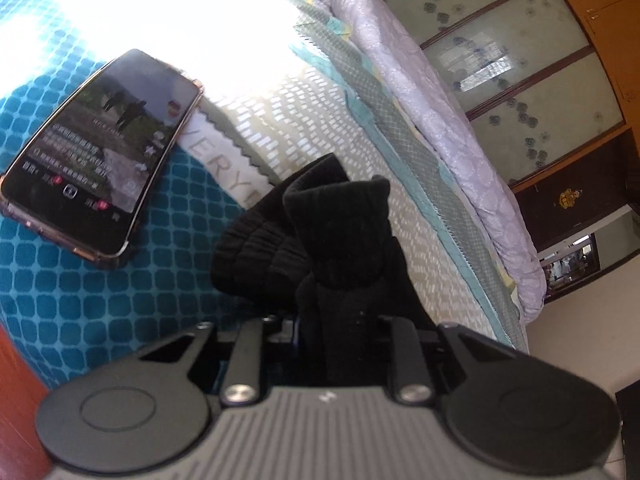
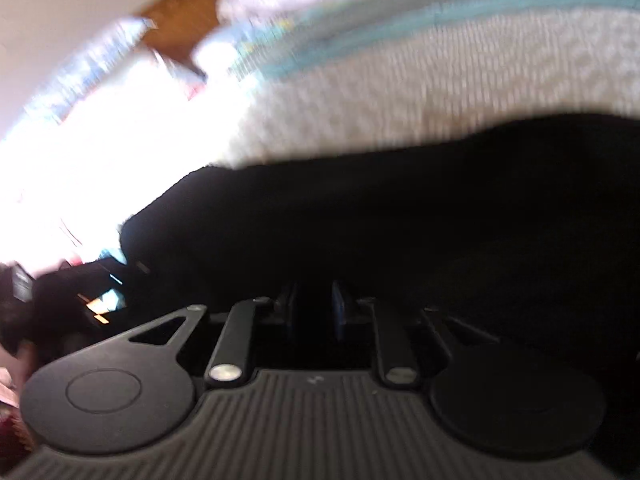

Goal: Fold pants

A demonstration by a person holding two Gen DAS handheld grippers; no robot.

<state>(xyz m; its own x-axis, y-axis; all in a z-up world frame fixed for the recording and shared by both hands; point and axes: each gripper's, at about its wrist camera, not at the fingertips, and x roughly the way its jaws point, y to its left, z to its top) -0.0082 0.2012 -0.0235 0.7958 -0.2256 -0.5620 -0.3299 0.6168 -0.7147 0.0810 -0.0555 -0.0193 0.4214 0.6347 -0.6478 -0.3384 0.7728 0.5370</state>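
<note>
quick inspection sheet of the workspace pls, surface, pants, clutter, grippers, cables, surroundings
surface: bed with white patterned cover, blue checked cloth at one side
job's things: black pants, bunched, ribbed cuffs up; dark mass in the blurred right view
clutter: phone, screen lit, on the blue cloth
grippers: left gripper shut on pants; right gripper closed on black fabric
cables: nothing seen
surroundings: lilac quilt, wardrobe with frosted floral doors

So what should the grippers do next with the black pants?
Probably carry the black ribbed fabric pants across and lay them flat: both grippers seem shut on them, the left gripper holds a bunched cuff above the patterned bedspread.
</note>
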